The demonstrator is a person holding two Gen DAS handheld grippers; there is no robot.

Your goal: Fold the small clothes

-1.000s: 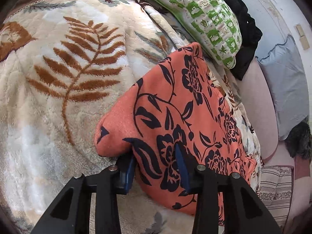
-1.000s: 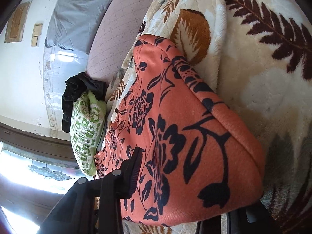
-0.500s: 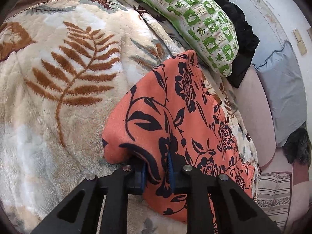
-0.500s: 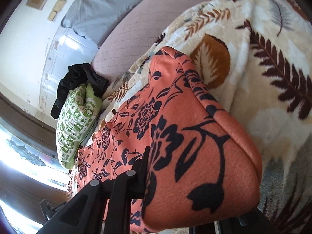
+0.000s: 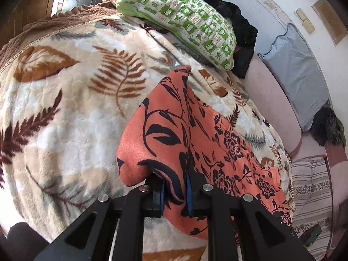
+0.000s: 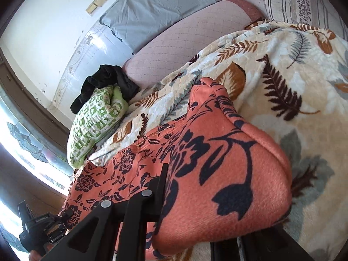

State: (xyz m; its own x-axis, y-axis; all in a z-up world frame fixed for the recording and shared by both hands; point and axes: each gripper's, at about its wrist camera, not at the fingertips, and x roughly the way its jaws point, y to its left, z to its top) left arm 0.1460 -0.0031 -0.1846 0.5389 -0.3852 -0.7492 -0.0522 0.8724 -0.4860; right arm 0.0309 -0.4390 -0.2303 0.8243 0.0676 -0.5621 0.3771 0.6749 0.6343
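The left gripper [image 5: 175, 192] is seen closed on a fold of the orange garment [image 5: 169, 130]; its jaws were closing within the last second, and the cloth is now pinched between the two blue pads [image 5: 188, 195], with only the thickness of the fabric left between them. From that grip a rounded corner of cloth is bulged out to the left, and the rest is draped away to the right and down onto the blanket [image 5: 65, 113].

The right gripper [image 6: 195, 200] is likewise clamped on the garment [image 6: 217, 174]. Its jaws were also closing within the last second. Only the left finger [image 6: 162, 187] is shown clearly, pressed against the fabric; the other finger is covered by the cloth, so the gap itself cannot be seen.

The garment is a fleecy orange piece printed with black flowers and leaves. It is held up at two points along its near edge, with a raised ridge running away from each gripper, while its far part lies on the cream blanket with brown fern leaves. A green-and-white pillow [image 5: 184, 24] is lying beyond it at the blanket's far edge, with a black cloth [image 5: 237, 34] bunched just behind, and a grey pillow [image 5: 298, 71] is propped against the wall further right.
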